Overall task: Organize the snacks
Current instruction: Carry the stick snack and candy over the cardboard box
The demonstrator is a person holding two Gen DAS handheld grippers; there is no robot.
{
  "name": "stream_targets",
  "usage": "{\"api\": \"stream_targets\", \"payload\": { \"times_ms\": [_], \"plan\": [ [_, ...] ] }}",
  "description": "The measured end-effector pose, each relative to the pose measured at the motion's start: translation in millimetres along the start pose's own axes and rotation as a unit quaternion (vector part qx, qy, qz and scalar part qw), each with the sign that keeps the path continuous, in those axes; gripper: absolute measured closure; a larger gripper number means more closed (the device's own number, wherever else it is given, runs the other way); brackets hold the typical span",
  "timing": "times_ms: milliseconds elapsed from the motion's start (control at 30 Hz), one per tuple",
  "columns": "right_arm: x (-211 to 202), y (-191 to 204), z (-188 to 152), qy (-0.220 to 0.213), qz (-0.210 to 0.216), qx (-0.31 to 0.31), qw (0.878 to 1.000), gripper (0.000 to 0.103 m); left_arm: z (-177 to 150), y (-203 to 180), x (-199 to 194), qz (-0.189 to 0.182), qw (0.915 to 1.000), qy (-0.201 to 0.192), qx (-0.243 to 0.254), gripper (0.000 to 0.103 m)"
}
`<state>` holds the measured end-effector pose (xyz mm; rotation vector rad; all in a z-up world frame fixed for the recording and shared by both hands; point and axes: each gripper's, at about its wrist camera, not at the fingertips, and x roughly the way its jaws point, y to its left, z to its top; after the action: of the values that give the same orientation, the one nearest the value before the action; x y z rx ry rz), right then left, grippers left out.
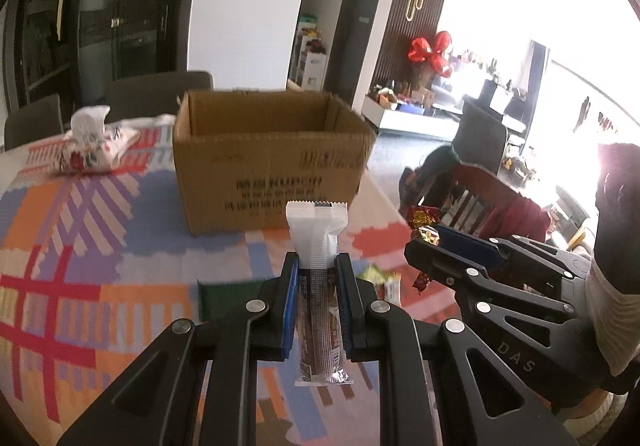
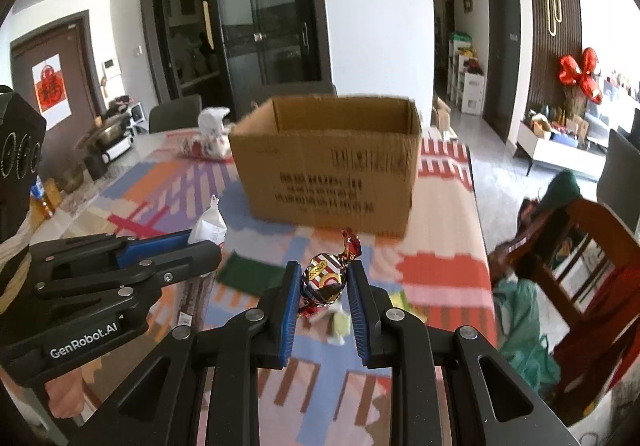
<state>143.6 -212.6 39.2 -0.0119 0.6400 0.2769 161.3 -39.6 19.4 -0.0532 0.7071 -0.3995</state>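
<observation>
A: What do you have in your left gripper [image 1: 317, 278]?

B: You've got it clamped on a long snack bar [image 1: 316, 286], white wrapper at the top and brown lower down. The bar stands upright between the blue pads, its crimped top poking above them, its bottom end hanging below.

A: And your right gripper [image 2: 324, 286]?

B: Your jaws are closed narrowly on a round wrapped candy [image 2: 323, 280], red-striped foil with twisted ends, raised above the tablecloth [image 2: 168, 181].

A: Where is the cardboard box [image 2: 332, 169]?

B: It sits open-topped on the patterned cloth, straight ahead of both your grippers and beyond them. You cannot see its floor from either wrist view.

A: Anything else on the table?

B: A green packet [image 2: 252, 274] lies flat near your left gripper, a few small wrapped snacks [image 2: 340, 322] lie beneath your right one, and a tissue pack [image 1: 94, 141] rests left of the box.
</observation>
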Motion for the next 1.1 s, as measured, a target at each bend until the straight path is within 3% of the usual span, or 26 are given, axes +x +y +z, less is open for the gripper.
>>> {"api": "stream_targets", "payload": {
  "times_ms": [300, 600, 867, 1100],
  "plan": [
    [3.1, -5.6, 49.3, -0.039, 0.010, -0.001, 0.999, 0.078, 48.0, 4.2, -6.3, 0.016, 0.9990, -0.035, 0.023, 0.084],
    [20.8, -6.8, 101.6, -0.052, 0.023, -0.007, 0.998, 0.078, 100.6, 23.3, 10.6, 0.016, 0.9992, -0.032, 0.020, 0.084],
    [43.3, -11.0, 141.1, -0.033, 0.032, -0.011, 0.999, 0.078, 139.4, 36.7, 37.0, 0.025, 0.9993, -0.011, 0.027, 0.085],
    [75.6, -21.4, 165.6, 0.007, 0.021, -0.015, 1.000, 0.078, 168.5, 47.1, 54.5, 0.055, 0.9973, -0.026, 0.040, 0.085]
  ]
}}
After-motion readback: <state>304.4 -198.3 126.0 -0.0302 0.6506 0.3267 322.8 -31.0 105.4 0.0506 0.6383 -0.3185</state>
